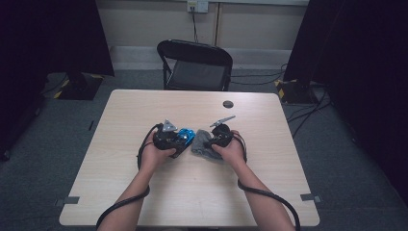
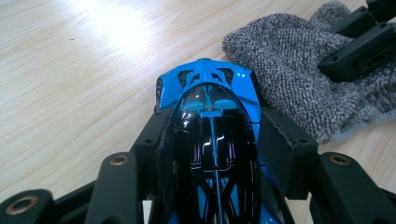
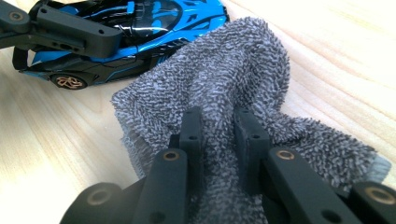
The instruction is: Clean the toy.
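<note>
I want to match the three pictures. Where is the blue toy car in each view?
High view: blue toy car at table centre, in the left gripper.
Left gripper view: centre bottom, between the jaws.
Right gripper view: top left.
Shared landmark: the grey cloth beside it.

The toy car (image 2: pixel 210 140) has a glossy plastic body in blue and black, with bright reflections. The grey cloth (image 3: pixel 233 79) looks like rough, looped terry fabric. The table (image 2: pixel 70 70) is smooth pale wood-grain, and the gripper jaws are matt black plastic.
</note>
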Tool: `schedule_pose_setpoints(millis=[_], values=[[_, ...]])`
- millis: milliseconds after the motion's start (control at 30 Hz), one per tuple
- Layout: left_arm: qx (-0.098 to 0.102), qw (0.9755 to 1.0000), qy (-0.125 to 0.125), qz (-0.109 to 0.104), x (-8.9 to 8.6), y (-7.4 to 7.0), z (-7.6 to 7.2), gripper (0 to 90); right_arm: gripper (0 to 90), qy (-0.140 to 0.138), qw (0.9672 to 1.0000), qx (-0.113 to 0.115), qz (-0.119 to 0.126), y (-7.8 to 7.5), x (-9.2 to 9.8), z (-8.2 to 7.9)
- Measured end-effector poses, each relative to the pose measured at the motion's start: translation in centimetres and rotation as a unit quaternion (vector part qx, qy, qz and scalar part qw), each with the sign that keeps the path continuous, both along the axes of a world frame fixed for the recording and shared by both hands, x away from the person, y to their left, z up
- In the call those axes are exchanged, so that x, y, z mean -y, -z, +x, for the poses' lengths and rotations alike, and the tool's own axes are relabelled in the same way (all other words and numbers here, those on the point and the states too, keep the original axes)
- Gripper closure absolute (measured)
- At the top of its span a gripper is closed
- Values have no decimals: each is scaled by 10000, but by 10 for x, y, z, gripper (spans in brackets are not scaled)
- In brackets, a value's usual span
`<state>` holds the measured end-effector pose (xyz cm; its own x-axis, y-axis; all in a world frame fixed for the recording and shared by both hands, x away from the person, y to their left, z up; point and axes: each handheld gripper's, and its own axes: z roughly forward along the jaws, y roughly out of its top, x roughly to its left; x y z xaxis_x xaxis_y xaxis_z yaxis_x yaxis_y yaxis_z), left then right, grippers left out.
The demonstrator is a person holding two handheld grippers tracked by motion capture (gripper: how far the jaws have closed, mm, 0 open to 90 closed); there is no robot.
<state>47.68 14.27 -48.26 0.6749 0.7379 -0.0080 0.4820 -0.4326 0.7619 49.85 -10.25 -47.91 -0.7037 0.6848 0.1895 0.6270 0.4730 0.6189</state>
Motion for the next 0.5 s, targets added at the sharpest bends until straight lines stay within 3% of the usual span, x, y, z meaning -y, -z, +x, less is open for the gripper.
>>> schedule_pose_setpoints(millis=[500], values=[[-16, 10000, 12, 73, 1, -1, 1, 468, 756, -295, 9996, 1, -1, 0, -14, -14]])
